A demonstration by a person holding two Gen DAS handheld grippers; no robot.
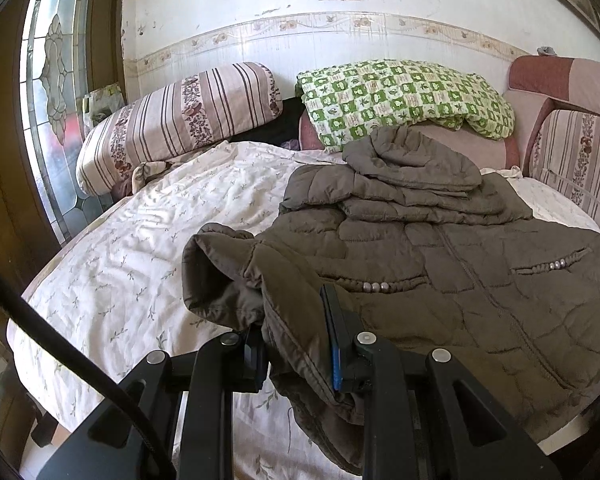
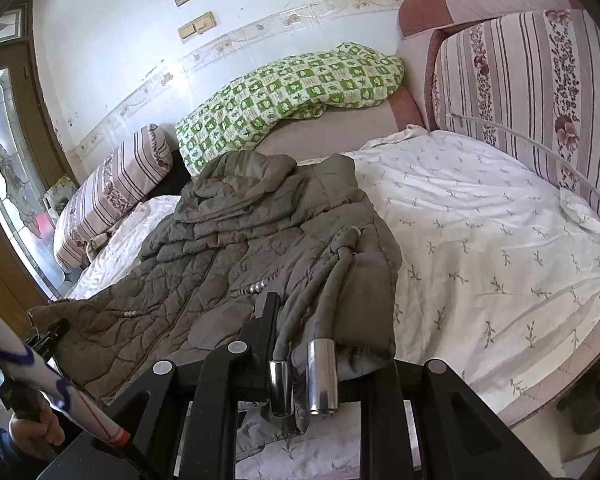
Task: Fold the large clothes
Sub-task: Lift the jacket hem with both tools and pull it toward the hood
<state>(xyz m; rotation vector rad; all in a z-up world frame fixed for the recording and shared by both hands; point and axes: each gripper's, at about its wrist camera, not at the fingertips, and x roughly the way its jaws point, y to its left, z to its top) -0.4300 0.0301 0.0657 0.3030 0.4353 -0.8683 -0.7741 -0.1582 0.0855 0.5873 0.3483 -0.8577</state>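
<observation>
While each gripper pinches the coat [image 1: 440,280] hem | sleeves and hood tucked in ahead | big fold not yet done

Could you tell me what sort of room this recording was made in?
Most likely a bedroom in a home: a bed with a floral white sheet, a striped bolster pillow by the wall, and a green checked quilt at the back. A brown padded jacket lies spread on the bed.
</observation>
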